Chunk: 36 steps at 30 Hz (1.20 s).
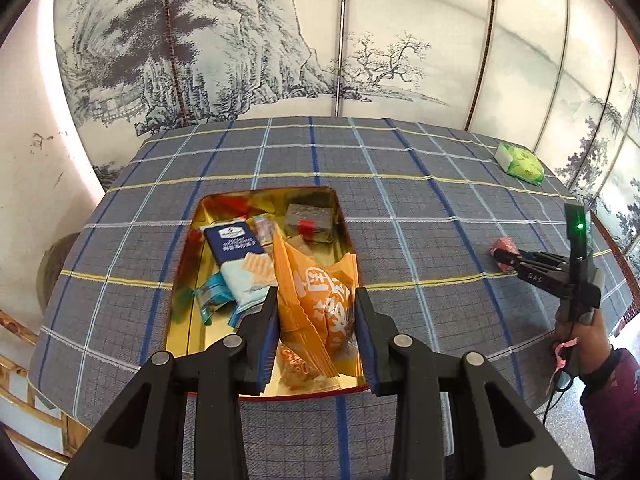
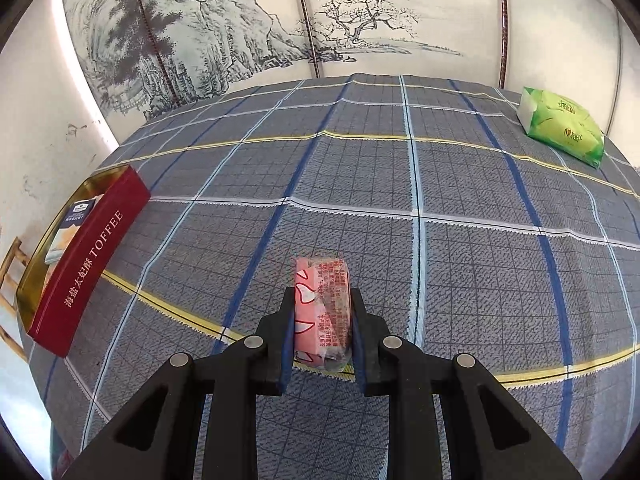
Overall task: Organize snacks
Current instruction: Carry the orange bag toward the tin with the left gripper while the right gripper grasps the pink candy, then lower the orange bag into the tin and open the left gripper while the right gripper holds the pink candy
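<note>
Nearest in the right wrist view, the right hand-held gripper (image 2: 322, 320) is pinching a small pink snack packet (image 2: 322, 312) between its blue-edged pads, the packet sitting lengthwise between the jaws, low over the checked cloth of the table (image 2: 440, 260). The packet looks light and soft, a crinkly film wrapper with printed red text; it would likely dent under a hard squeeze, so a grip across its flat sides near the middle seems right. In the left wrist view, the left hand-held gripper (image 1: 316, 332) is pinching an orange snack bag (image 1: 320, 292), a thin, floppy pouch held at its lower part, hanging over the open gold-lined tin (image 1: 192, 280). Whether the bag touches the tin floor cannot be told. Inside the tin lie a blue and white wafer packet (image 1: 244, 264) and a dark grey wrapped block (image 1: 310, 220). Further off, well apart near the far table edge, rests a green tissue pack (image 2: 560, 126). Behind stands a painted landscape screen (image 2: 240, 32).
</note>
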Available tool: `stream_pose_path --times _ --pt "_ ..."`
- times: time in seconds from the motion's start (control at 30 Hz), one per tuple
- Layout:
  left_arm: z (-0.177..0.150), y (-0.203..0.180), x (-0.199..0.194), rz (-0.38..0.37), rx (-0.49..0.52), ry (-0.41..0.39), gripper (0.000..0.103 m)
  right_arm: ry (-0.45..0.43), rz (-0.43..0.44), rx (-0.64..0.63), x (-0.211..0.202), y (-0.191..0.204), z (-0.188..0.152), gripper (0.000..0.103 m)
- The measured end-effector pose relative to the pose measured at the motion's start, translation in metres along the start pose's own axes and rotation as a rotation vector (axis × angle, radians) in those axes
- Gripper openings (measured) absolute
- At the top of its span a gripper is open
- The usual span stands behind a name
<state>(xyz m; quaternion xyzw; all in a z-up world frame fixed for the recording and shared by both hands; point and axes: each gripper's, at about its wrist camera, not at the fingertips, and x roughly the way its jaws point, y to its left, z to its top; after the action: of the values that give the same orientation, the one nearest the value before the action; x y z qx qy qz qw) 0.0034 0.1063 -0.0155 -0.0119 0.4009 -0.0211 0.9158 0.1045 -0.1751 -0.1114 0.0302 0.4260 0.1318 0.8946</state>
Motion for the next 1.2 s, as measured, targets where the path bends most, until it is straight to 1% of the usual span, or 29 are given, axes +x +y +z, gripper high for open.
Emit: stream_pose_path --times 0.23,0.37,0.63,0.83,1.2 --pt "-0.014 0.021 0.013 0.03 -0.02 0.03 0.031 0.002 -0.003 -0.013 0.0 0.003 -0.001 0.024" --pt "-0.018 0.036 0.019 0.04 -0.04 0.036 0.031 0.003 0.0 -0.011 0.001 0.003 0.0 0.024" --pt "-0.02 0.061 0.039 0.082 -0.077 0.06 0.031 0.003 0.013 0.0 0.001 0.002 -0.001 0.024" --pt "-0.023 0.066 0.046 0.098 -0.081 0.073 0.031 0.003 0.011 -0.002 0.001 0.001 -0.001 0.025" --pt "-0.025 0.071 0.049 0.099 -0.084 0.077 0.031 0.004 0.016 -0.001 0.001 0.001 -0.001 0.025"
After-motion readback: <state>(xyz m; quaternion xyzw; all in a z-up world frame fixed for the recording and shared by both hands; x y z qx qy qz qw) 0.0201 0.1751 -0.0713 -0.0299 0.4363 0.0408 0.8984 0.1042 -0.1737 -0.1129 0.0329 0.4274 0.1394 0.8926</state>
